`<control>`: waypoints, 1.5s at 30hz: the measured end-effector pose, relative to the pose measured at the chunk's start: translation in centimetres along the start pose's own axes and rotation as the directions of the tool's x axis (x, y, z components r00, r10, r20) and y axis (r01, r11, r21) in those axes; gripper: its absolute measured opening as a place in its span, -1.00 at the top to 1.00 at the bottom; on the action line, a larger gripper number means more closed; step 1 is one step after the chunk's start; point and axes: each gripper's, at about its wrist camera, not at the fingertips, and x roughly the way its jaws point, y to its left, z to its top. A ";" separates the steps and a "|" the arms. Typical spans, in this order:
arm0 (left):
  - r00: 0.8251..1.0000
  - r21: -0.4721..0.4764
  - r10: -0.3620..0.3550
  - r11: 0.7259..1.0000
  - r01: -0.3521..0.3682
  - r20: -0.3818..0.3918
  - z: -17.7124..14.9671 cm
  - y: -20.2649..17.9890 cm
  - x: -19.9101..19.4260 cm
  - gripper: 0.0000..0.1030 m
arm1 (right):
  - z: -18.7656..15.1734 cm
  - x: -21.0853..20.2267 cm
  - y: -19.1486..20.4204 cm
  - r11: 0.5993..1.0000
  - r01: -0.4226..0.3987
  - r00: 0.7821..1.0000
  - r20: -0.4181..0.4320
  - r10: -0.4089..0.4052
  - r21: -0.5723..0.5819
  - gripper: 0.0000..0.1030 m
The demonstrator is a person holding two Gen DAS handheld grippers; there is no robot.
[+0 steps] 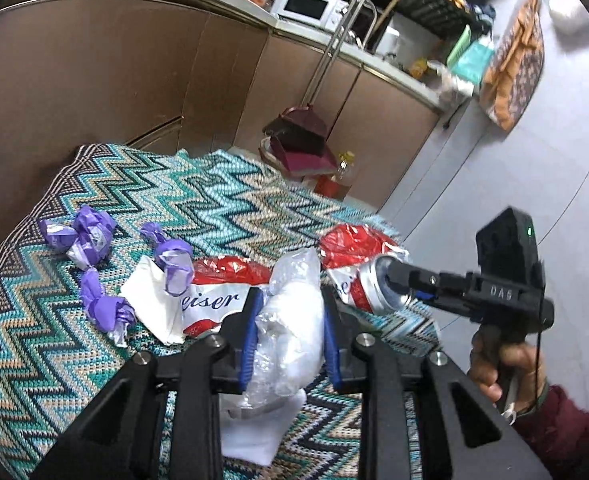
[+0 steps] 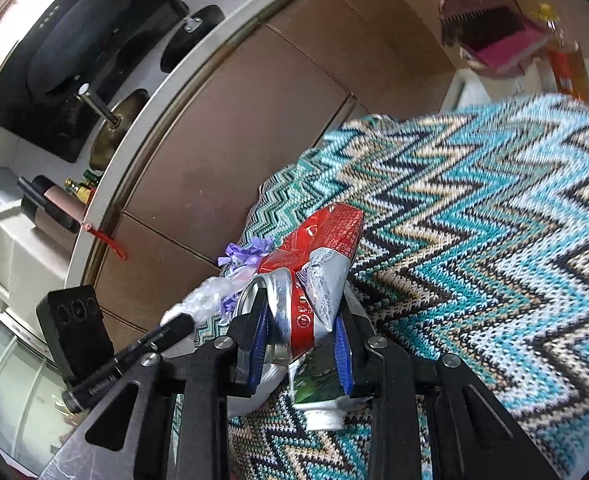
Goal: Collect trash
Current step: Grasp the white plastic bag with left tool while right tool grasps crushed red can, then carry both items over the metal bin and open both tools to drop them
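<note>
Two grippers are each clamped on a piece of trash above a zigzag-knit cloth in teal, white, tan and black (image 1: 222, 200). The left gripper (image 1: 290, 332) pinches a crumpled clear plastic bag (image 1: 290, 312) between its blue pads (image 1: 250, 344), the bag bulging above and below the fingers. The right gripper (image 2: 300, 344) squeezes a dented silver-and-red drink can (image 2: 290, 320) together with a crushed red-and-silver foil wrapper (image 2: 322, 248); in the left wrist view one finger is inside the can's mouth. A hand (image 1: 498, 364) in a dark red sleeve holds that gripper's handle. On the cloth beyond the bag lie a flattened red-and-white wrapper with lettering (image 1: 214, 292), a crumpled white paper (image 1: 154, 300) and several purple twisted sweet wrappers (image 1: 90, 236). Farther off, a maroon dustpan with a brush (image 1: 298, 140) stands against brown cabinet doors (image 1: 94, 72).
</note>
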 end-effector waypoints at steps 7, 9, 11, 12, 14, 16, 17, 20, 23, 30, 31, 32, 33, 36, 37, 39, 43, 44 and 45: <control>0.998 -0.002 0.018 1.000 -0.018 0.055 0.7 -1.1 -3.6 0.50 | -0.7 -3.6 1.8 0.999 -0.004 0.998 0.063 0.006 -0.034 0.43; 0.998 0.010 0.014 1.000 -0.015 0.061 0.8 -2.2 -4.0 0.50 | -1.0 -5.0 1.9 0.999 0.001 0.997 0.082 0.002 -0.033 0.43; 0.998 0.024 0.003 1.000 -0.004 0.061 0.9 -3.7 -3.9 0.50 | -1.3 -6.6 1.8 1.000 0.013 0.994 0.105 -0.011 -0.025 0.43; 0.998 0.031 -0.004 1.000 0.002 0.060 0.9 -4.3 -3.9 0.50 | -1.5 -7.4 1.7 1.000 0.021 0.993 0.115 -0.018 -0.022 0.43; 0.998 0.050 -0.023 0.999 0.020 0.055 0.8 -6.2 -3.5 0.50 | -1.9 -9.5 1.2 0.999 0.045 0.989 0.143 -0.043 -0.012 0.43; 0.998 0.067 -0.049 0.997 0.046 0.043 0.7 -8.3 -2.7 0.50 | -2.2 -11.4 0.5 0.997 0.076 0.983 0.168 -0.075 0.000 0.43; 0.998 0.079 -0.062 0.995 0.059 0.034 0.7 -9.6 -2.0 0.50 | -2.4 -12.5 0.0 0.995 0.095 0.979 0.180 -0.095 0.007 0.43; 0.996 0.124 -0.084 0.989 0.082 0.008 0.6 -13.2 0.1 0.50 | -3.0 -15.8 -1.5 0.985 0.172 0.961 0.214 -0.174 0.029 0.43; 0.993 0.148 -0.114 0.982 0.116 -0.023 0.3 -16.7 2.5 0.50 | -3.5 -18.9 -3.3 0.966 0.254 0.937 0.234 -0.260 0.056 0.43; 0.982 0.198 -0.145 0.966 0.167 -0.120 -0.4 -24.5 9.9 0.50 | -4.4 -23.6 -8.1 0.908 0.401 0.876 0.238 -0.419 0.120 0.43; 0.980 0.202 -0.147 0.964 0.172 -0.133 -0.5 -25.5 11.0 0.50 | -4.6 -24.0 -8.8 0.899 0.419 0.867 0.236 -0.438 0.127 0.43; 0.979 0.208 -0.144 0.963 0.172 -0.145 -0.7 -26.4 12.1 0.50 | -4.6 -24.3 -9.3 0.891 0.434 0.860 0.234 -0.453 0.131 0.43; 0.978 0.214 -0.138 0.962 0.170 -0.153 -0.7 -27.2 12.9 0.50 | -4.7 -24.6 -10.0 0.880 0.455 0.849 0.230 -0.475 0.135 0.43; 0.973 0.219 -0.132 0.960 0.173 -0.189 -1.2 -29.2 15.9 0.49 | -4.9 -25.1 -12.3 0.835 0.532 0.811 0.199 -0.550 0.138 0.43; 0.971 0.217 -0.126 0.961 0.170 -0.202 -1.4 -29.8 16.9 0.49 | -4.9 -25.0 -12.9 0.825 0.548 0.803 0.191 -0.565 0.137 0.43; 0.965 0.210 -0.115 0.963 0.167 -0.236 -2.0 -30.8 19.1 0.49 | -5.0 -24.8 -14.6 0.800 0.582 0.784 0.163 -0.599 0.144 0.43; 0.950 0.191 -0.090 0.970 0.152 -0.300 -3.4 -32.2 23.2 0.46 | -4.9 -24.0 -17.5 0.767 0.624 0.759 0.113 -0.641 0.154 0.43; 0.947 0.189 -0.080 0.971 0.144 -0.310 -3.6 -32.4 24.1 0.44 | -4.9 -23.7 -18.0 0.760 0.631 0.755 0.104 -0.647 0.155 0.43; 0.947 0.189 -0.068 0.973 0.132 -0.313 -3.8 -32.5 24.7 0.44 | -4.8 -23.3 -18.8 0.754 0.638 0.751 0.092 -0.654 0.157 0.43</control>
